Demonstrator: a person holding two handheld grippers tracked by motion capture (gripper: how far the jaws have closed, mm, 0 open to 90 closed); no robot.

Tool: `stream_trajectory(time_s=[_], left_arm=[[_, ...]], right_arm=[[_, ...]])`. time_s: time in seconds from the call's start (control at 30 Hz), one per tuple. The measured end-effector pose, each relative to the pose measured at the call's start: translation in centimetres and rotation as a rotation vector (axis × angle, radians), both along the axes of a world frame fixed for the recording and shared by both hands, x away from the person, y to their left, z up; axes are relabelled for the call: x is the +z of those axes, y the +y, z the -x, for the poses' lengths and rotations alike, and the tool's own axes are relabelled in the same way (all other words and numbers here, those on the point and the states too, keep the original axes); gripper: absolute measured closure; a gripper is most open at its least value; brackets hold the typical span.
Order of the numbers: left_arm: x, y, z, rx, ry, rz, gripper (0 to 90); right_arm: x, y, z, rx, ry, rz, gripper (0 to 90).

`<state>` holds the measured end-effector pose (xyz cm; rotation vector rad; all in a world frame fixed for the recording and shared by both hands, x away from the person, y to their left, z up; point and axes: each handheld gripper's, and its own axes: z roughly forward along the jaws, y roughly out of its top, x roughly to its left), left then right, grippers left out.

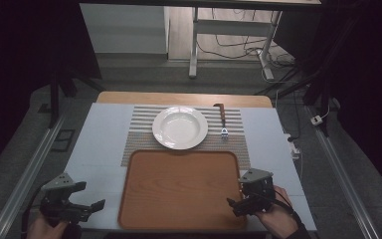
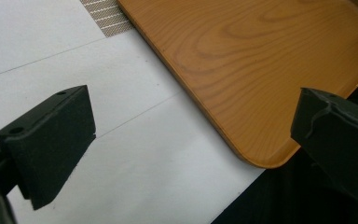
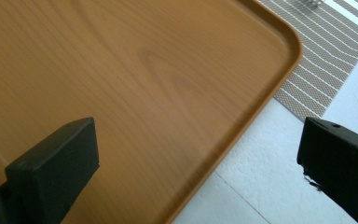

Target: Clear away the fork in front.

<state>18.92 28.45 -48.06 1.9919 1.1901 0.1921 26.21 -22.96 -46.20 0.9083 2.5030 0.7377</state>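
Both grippers, left gripper [image 1: 92,208] and right gripper [image 1: 235,204], are waiting with jaws spread at the near corners of the rectangular brown wooden tray [image 1: 179,186], probably for lifting it.

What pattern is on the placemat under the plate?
The placemat has beige and white stripes running crosswise; its fine weave shows best in the right gripper view.

A lab: dark curtains [image 1: 20,45], floor cables [image 1: 238,50] and rails [image 1: 30,169] surround the table [image 1: 99,144].
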Motion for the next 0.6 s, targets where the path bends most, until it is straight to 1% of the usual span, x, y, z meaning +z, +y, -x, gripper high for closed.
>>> stream_trajectory(time_s=[0.27,0.37,0.6], left_arm=[[0.0,0.0,0.0,0.001,0.005,0.0,0.0],[0.0,0.0,0.0,0.0,0.005,-0.001,0.0],[0.0,0.0,-0.1,0.0,0.006,0.001,0.0]], right_arm=[[-0.6,1.1,-0.8,0.028,-0.011,0.061,0.0],[-0.8,1.7,-1.1,0.038,-0.018,0.095,0.0],[-1.3,3.1,-2.3,0.081,-0.054,0.181,0.0]])
